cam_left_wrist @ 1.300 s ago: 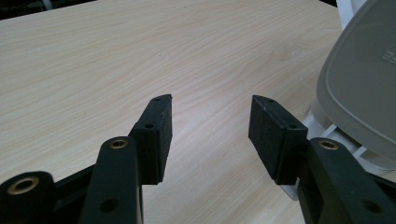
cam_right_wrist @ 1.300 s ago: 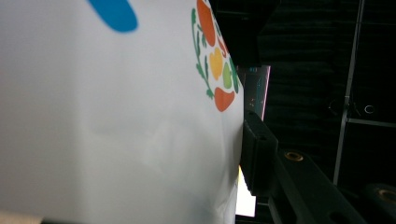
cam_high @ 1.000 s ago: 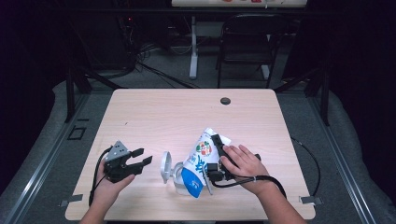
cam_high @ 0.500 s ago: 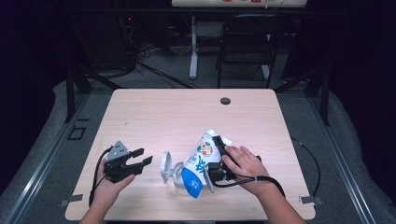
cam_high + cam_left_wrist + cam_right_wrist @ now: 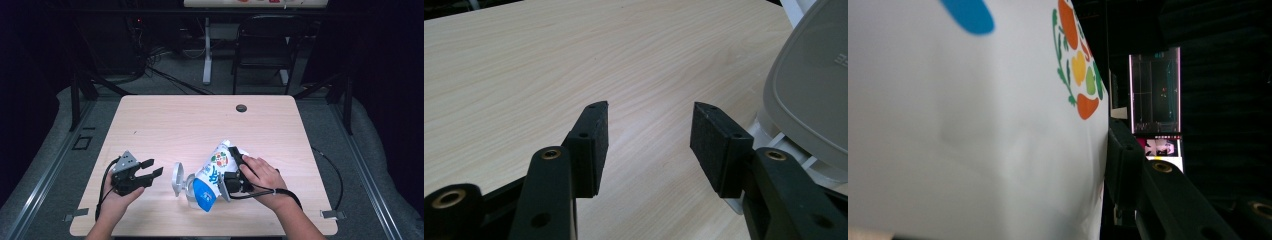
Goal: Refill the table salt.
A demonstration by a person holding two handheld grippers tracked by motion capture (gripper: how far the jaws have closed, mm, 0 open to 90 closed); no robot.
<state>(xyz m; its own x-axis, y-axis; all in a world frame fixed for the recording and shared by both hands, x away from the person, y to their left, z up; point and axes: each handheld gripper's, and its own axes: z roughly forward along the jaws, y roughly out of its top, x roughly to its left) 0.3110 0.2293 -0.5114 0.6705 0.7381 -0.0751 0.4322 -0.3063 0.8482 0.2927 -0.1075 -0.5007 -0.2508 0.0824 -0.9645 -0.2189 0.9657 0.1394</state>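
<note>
White pouch [image 5: 212, 175] over clear lidded container [image 5: 183, 183], front of wooden table [image 5: 200, 125] | right gripper [image 5: 234, 172] clamped on pouch | left gripper [image 5: 145, 172] wide open, empty | dark room, chair [image 5: 262, 50] behind

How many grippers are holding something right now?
1. The right gripper is clamped on the white pouch, low on the table's near right. The left gripper stands open with nothing between its jaws, beside the pouch's grey lid.
</note>
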